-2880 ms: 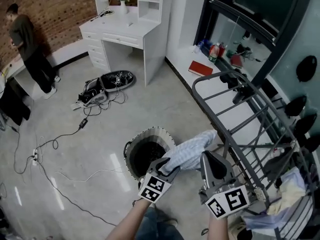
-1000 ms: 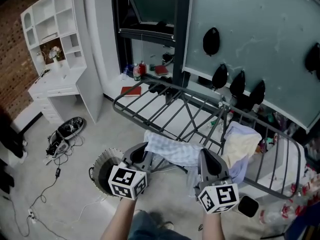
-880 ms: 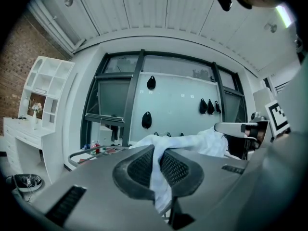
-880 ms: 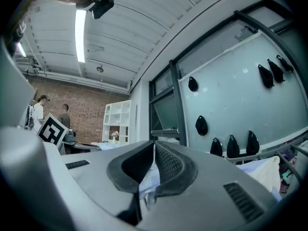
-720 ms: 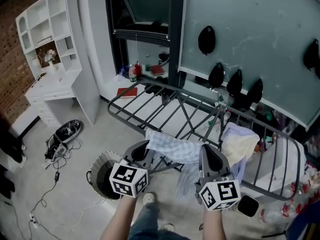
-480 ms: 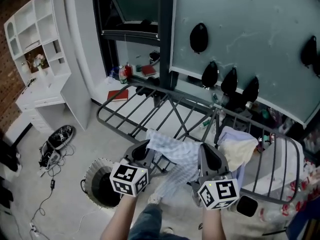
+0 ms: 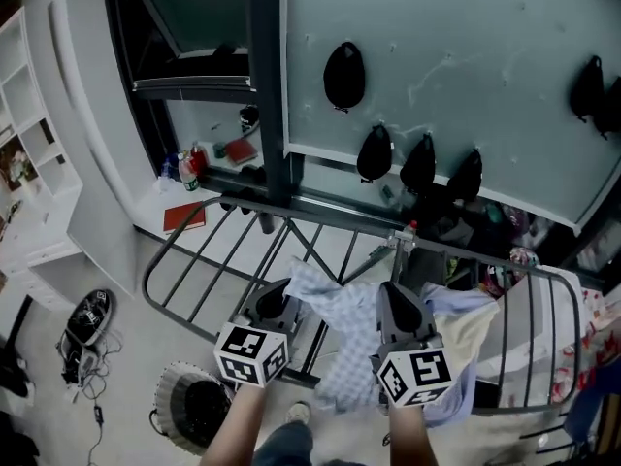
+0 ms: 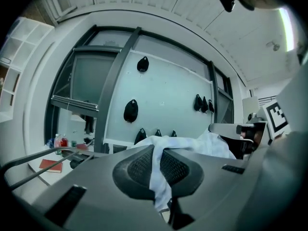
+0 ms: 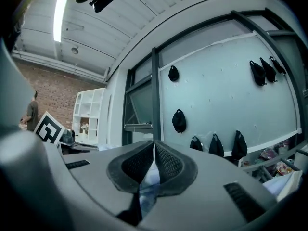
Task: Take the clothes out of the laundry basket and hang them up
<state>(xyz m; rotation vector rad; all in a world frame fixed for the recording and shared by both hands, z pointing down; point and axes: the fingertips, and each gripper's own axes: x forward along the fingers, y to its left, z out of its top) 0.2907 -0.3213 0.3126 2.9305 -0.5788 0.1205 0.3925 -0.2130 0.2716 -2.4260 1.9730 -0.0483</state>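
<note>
The checked cloth (image 7: 335,311) hangs stretched between the two grippers, above the near edge of the drying rack (image 7: 146,282). The left gripper (image 7: 282,296) is clamped on one end of the cloth (image 8: 159,177). The right gripper (image 7: 393,299) pinches the other end (image 9: 147,179). More clothes (image 7: 471,323) lie over the rack's right end. The laundry basket (image 7: 173,384) stands on the floor below the rack's left corner.

I hold my left gripper (image 7: 277,299) and my right gripper (image 7: 393,297) side by side in front of me, both pointing roughly level. Each has its jaws clamped tight on the pale garment (image 7: 335,314) stretched between them. My left forearm (image 7: 231,433) and right forearm (image 7: 408,440) reach in from below.
</note>
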